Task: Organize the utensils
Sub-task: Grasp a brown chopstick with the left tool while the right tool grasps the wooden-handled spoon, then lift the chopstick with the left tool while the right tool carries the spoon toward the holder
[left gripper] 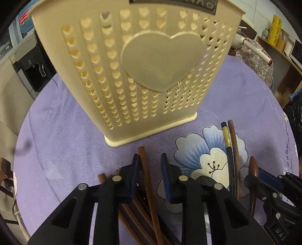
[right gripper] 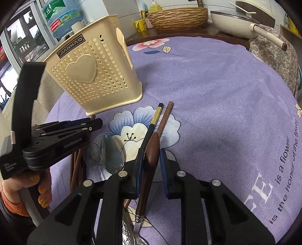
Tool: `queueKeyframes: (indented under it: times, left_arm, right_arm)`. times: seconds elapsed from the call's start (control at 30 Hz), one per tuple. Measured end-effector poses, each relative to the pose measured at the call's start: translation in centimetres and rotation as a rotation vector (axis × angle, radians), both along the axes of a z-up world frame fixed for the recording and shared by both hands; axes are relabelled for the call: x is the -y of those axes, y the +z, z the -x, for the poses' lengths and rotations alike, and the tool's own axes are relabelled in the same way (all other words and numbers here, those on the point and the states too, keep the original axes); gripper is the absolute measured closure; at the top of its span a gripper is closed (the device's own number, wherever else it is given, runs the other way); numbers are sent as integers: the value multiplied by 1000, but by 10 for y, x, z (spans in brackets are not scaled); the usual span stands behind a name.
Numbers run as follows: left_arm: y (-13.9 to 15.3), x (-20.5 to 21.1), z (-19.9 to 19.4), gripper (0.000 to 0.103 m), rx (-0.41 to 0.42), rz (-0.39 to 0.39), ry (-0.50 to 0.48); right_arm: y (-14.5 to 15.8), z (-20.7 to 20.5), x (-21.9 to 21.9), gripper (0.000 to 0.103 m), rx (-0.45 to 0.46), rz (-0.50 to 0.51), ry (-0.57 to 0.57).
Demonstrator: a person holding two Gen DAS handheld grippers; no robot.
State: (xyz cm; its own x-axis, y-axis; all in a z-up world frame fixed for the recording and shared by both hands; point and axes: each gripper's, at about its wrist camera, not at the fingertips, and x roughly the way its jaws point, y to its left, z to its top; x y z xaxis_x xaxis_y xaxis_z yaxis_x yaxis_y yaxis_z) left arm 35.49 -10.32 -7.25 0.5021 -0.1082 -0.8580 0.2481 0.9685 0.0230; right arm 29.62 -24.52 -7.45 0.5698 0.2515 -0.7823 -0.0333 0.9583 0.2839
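A cream perforated utensil holder (left gripper: pixel 132 64) with a heart on its front stands on the purple flowered cloth (left gripper: pixel 62 135); it also shows in the right wrist view (right gripper: pixel 94 75). My left gripper (left gripper: pixel 150 160) is open around a brown chopstick (left gripper: pixel 148 181), above several more brown chopsticks. My right gripper (right gripper: pixel 151 152) is open around the brown wooden handle of a utensil (right gripper: pixel 151 150), whose metal end points back toward me. It shows at the right edge of the left wrist view (left gripper: pixel 264 179). A dark chopstick with a gold band (right gripper: pixel 153 120) and a brown chopstick (right gripper: pixel 165 116) lie just ahead.
A metal spoon (right gripper: pixel 112 154) lies bowl-up between the two grippers. More metal utensils (right gripper: pixel 130 231) lie under my right gripper. A cream pan (right gripper: pixel 243 22) and a woven basket (right gripper: pixel 177 17) stand beyond the table's far edge. A water bottle (right gripper: pixel 60 17) is at the back left.
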Motion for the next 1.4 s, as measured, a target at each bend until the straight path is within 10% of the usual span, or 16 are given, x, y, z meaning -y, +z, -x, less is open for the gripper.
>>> queueKeyframes:
  times: [0.4, 1.0, 1.4]
  left_arm:
    - [28, -7, 12, 96, 50, 81, 5]
    - [162, -58, 102, 96, 366, 223, -12]
    - [181, -68, 117, 96, 416, 217, 0]
  right_arm:
    - [14, 6, 1, 86, 41, -12, 21]
    - [106, 73, 28, 87, 261, 32, 102]
    - [123, 80, 35, 87, 323, 98, 76]
